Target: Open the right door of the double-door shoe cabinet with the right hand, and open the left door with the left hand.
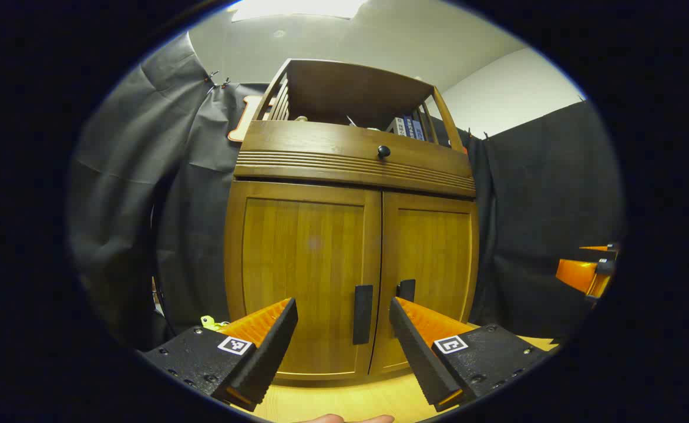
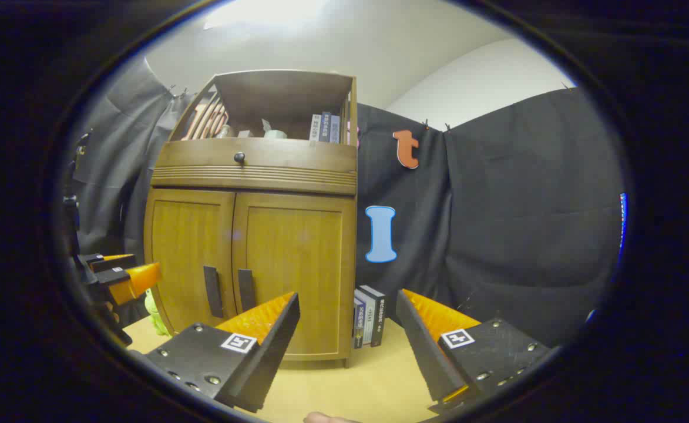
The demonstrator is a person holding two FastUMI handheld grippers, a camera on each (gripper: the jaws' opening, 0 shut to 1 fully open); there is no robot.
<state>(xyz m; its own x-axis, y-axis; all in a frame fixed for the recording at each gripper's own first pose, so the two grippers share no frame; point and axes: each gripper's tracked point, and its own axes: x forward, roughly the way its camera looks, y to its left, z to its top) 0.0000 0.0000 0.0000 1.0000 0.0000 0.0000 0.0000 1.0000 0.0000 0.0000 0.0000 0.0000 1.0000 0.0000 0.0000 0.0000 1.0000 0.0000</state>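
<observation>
1. The left tool stands open and holds nothing, facing the left door handle of the shoe cabinet. The right tool is also open and empty, pointing to the right of the cabinet.
2. Both doors are closed. The right door handle sits just beside the left one, so a finger may catch the wrong handle or the neighbouring door.
3. The right tool aims toward the books on the tabletop; a careless swing may knock them.
4. The cabinet inside is hidden. Small items on the top shelf are hard to identify.
</observation>
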